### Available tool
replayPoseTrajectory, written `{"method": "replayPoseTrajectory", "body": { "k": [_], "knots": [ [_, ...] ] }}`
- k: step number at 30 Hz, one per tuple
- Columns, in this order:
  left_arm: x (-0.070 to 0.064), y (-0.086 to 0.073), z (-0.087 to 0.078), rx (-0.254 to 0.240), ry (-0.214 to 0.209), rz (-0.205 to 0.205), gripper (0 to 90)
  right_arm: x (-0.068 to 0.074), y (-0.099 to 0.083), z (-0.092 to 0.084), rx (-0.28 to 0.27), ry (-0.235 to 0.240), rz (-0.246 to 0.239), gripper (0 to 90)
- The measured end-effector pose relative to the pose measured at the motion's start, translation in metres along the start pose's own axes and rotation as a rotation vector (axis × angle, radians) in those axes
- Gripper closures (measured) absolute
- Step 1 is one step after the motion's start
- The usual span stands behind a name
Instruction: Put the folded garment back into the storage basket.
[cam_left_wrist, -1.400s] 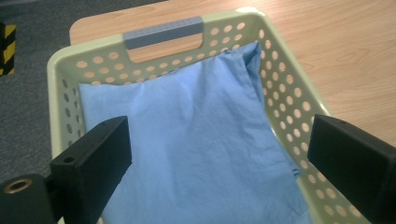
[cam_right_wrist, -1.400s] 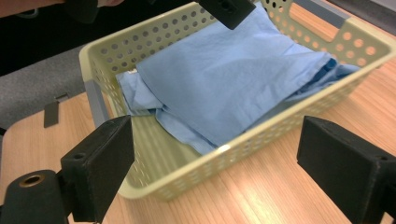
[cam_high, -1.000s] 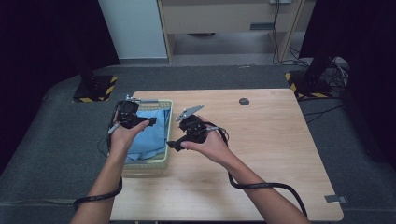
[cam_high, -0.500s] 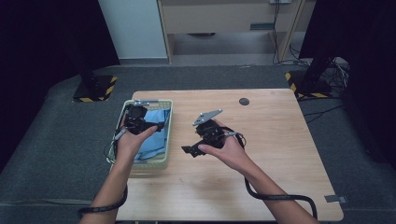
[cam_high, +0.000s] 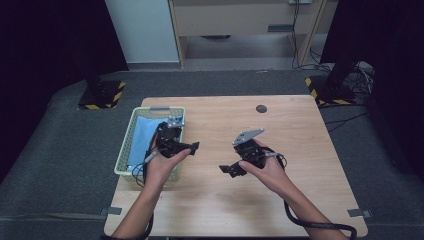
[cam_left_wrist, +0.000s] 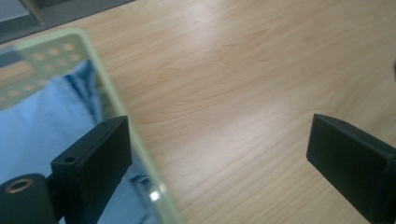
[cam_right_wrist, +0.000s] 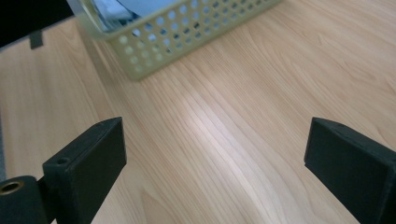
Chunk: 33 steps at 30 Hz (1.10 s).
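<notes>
**Both hand-held grippers wide open and empty beside the basket**

In the high view, the left hand-held gripper (cam_high: 172, 142) hovered at the right rim of the pale green basket (cam_high: 131, 131), which sat at the left edge of the desk (cam_high: 300, 145). A blue cloth (cam_high: 145, 137) lay inside the basket, partly covered by the hand. The right hand-held gripper (cam_high: 239, 161) hung over bare wood, well apart from the basket; its jaws were too small to read there.

In the left gripper view, the jaws stood wide apart with nothing between them, the basket rim (cam_left_wrist: 122, 122) blurred and crossing just beside the left jaw, the cloth (cam_left_wrist: 37, 135) cut off by the frame.

In the right gripper view, the jaws were likewise spread wide and empty over the desk (cam_right_wrist: 224, 140). The basket's perforated wall (cam_right_wrist: 187, 32) lay ahead, its top cropped.
</notes>
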<state>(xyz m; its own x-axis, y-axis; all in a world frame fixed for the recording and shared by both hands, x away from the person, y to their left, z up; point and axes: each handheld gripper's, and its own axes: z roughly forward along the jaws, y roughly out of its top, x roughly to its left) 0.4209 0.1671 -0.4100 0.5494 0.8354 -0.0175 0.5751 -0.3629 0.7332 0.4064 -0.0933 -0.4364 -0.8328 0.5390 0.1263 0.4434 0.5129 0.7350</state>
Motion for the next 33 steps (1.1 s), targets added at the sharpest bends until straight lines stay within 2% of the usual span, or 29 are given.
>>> {"method": "replayPoseTrajectory", "body": {
  "k": [5, 8, 10, 12, 14, 18, 20, 22, 24, 28, 31, 33],
  "knots": [
    [-0.036, -0.011, 0.02, 0.009, -0.035, 0.044, 6.4, -0.019, -0.036, -0.009, 0.028, -0.056, 0.053, 8.3],
    [-0.058, -0.022, 0.041, 0.045, -0.061, 0.079, 6.4, -0.034, -0.062, -0.014, 0.046, -0.103, 0.104, 8.8],
    [-0.068, -0.03, 0.054, 0.063, -0.079, 0.082, 6.4, -0.045, -0.078, -0.017, 0.065, -0.137, 0.126, 8.6],
    [-0.077, -0.038, 0.069, 0.073, -0.087, 0.077, 6.4, -0.054, -0.092, -0.02, 0.076, -0.152, 0.157, 8.3],
    [-0.081, -0.045, 0.079, 0.078, -0.097, 0.066, 6.4, -0.062, -0.107, -0.023, 0.093, -0.183, 0.176, 7.9],
    [-0.09, -0.055, 0.093, 0.085, -0.097, 0.061, 6.4, -0.071, -0.126, -0.026, 0.1, -0.208, 0.195, 7.7],
    [-0.093, -0.06, 0.098, 0.088, -0.094, 0.062, 6.5, -0.074, -0.133, -0.025, 0.107, -0.213, 0.201, 7.6],
    [-0.095, -0.064, 0.101, 0.088, -0.096, 0.055, 6.6, -0.075, -0.138, -0.026, 0.088, -0.239, 0.199, 7.1],
    [-0.098, -0.069, 0.106, 0.099, -0.095, 0.06, 6.5, -0.076, -0.14, -0.028, 0.077, -0.239, 0.209, 7.1],
    [-0.103, -0.073, 0.108, 0.07, -0.075, 0.072, 4.7, -0.074, -0.144, -0.028, 0.067, -0.263, 0.17, 6.4],
    [-0.106, -0.076, 0.109, 0.04, -0.055, 0.08, 3.8, -0.07, -0.148, -0.026, 0.054, -0.29, 0.121, 5.5],
    [-0.107, -0.076, 0.109, 0.044, -0.057, 0.081, 2.9, -0.07, -0.151, -0.026, 0.034, -0.289, 0.116, 5.1]
  ]
}}
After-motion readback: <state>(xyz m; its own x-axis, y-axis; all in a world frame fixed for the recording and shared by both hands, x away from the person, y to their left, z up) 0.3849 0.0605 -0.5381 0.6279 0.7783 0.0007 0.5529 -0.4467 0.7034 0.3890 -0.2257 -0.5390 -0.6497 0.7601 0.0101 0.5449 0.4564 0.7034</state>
